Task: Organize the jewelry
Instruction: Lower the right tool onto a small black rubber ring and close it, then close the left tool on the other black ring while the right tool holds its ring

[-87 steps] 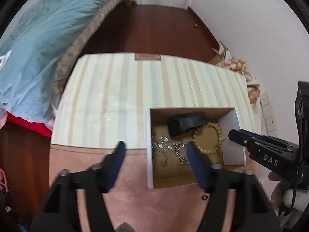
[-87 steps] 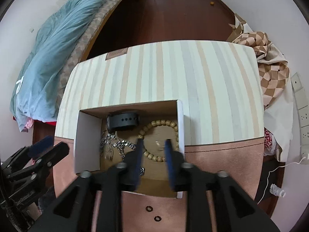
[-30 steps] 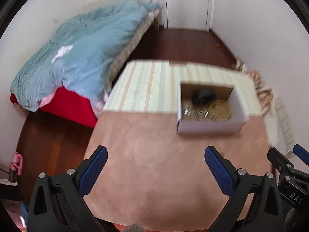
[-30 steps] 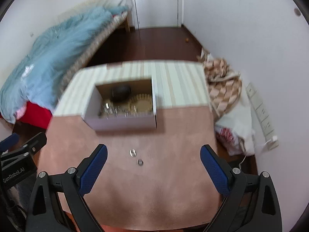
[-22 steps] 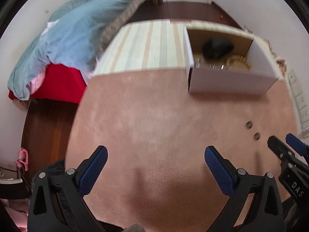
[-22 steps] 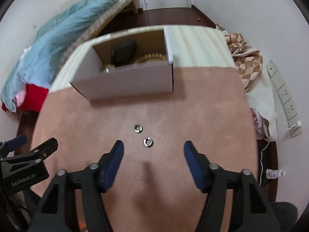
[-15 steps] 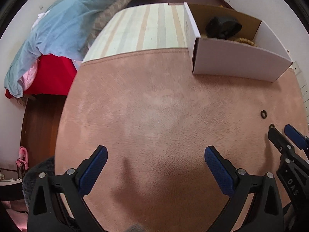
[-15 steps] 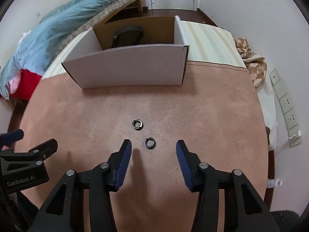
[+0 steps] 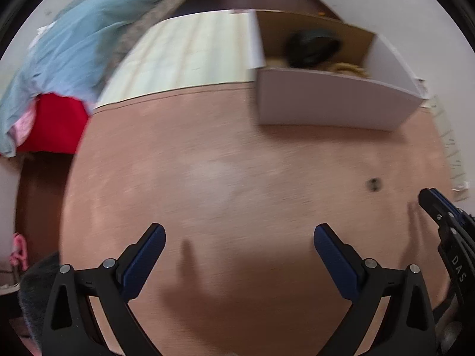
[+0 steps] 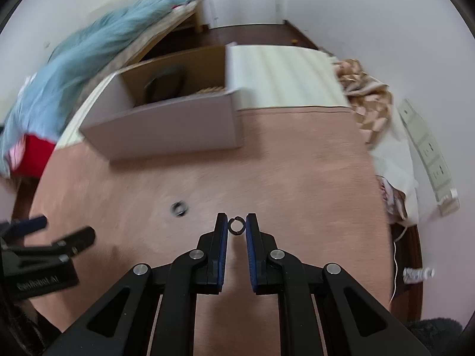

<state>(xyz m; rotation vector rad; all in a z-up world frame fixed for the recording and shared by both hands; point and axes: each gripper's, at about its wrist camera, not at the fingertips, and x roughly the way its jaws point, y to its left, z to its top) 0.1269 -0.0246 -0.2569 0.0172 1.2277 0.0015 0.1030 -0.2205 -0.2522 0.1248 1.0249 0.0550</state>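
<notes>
Soft daylight, motion blur, fisheye warping

Matt cloth under my grippers, card and dark metal on top

I see a pink tabletop (image 10: 297, 178) with a soft, suede-like nap, and a box (image 10: 178, 127) that looks like smooth matt white card outside, raw brown card within. The small ring (image 10: 236, 226) between my right gripper (image 10: 236, 228) pads reads as dark, faintly shiny metal. My left gripper (image 9: 237, 237) looks like matt black plastic with blue ribbed pads (image 9: 332, 249) and bright metal rivets.
</notes>
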